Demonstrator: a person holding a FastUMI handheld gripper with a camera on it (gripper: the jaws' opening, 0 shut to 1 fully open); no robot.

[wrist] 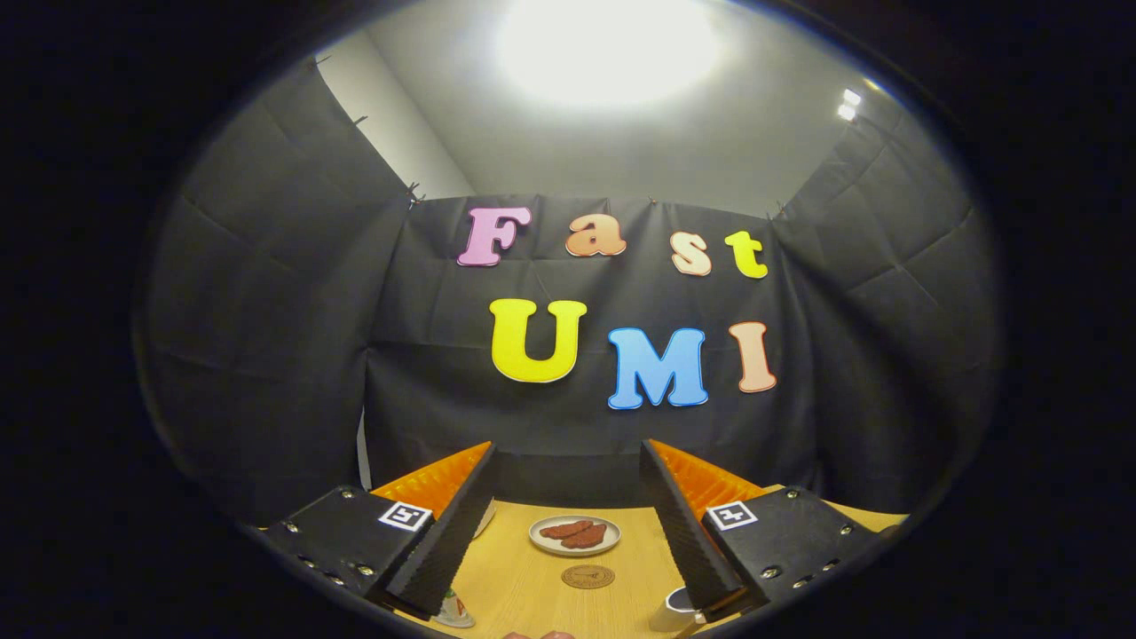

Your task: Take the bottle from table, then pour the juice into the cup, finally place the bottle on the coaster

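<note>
The single fisheye camera rode on the tongs (568, 532) and looked forward along the two fingers, which stood apart at the bottom of its view with nothing between them. It sat raised above the light wooden surface (515, 577) and was tilted upward, so the black cloth back wall (568, 426) and the pale ceiling with its bright round lamp (608, 44) took most of the view. Only a near strip of the surface showed, carrying a small white plate of brown food (574, 535) and a round brown coaster (587, 577) between the fingers.
</note>
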